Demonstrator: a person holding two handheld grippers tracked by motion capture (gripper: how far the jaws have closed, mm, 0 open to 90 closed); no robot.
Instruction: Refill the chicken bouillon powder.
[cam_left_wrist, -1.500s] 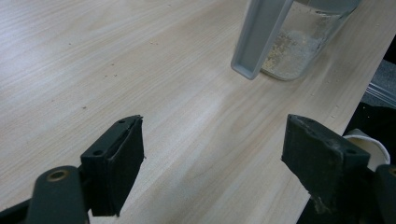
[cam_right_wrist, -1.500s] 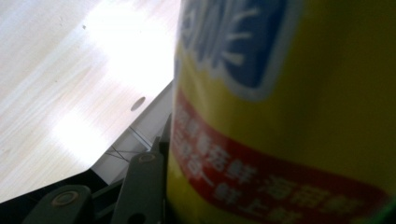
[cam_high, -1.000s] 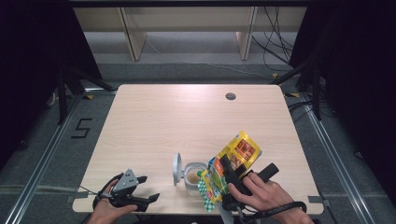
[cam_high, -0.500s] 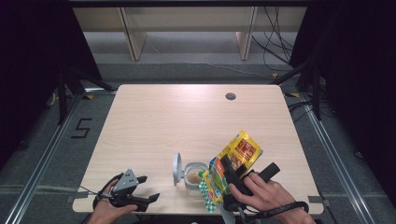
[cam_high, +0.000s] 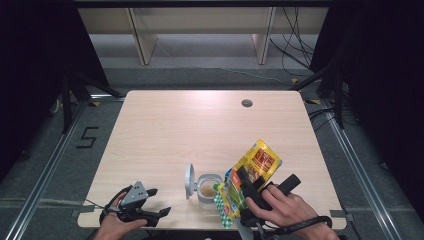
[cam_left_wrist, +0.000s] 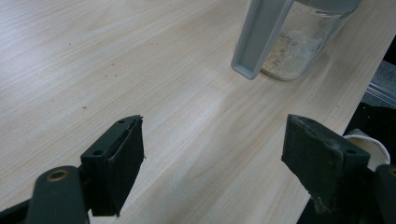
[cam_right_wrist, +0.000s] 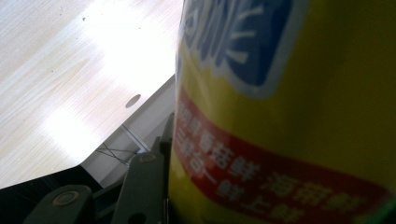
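A yellow snack bag (cam_high: 256, 167) with red and blue print is tilted, its lower end over a clear plastic container (cam_high: 207, 189) near the table's front edge. The container's grey flip lid (cam_high: 189, 181) stands open to its left, and pale crumbs lie in its bottom (cam_left_wrist: 292, 53). My right gripper (cam_high: 245, 184) is shut on the bag, which shows close up in the right gripper view (cam_right_wrist: 289, 116) beside one black finger (cam_right_wrist: 142, 186). At the front left corner my left gripper (cam_high: 159, 201) rests open, its jaws (cam_left_wrist: 212, 154) wide apart over bare wood, pointing at the container.
The light wooden table (cam_high: 200, 130) has a cable hole (cam_high: 246, 103) at the back right. Small crumbs dot the wood near the container. A white round rim (cam_left_wrist: 369, 147) shows past the table's front edge. Dark floor, rails and cables surround the table.
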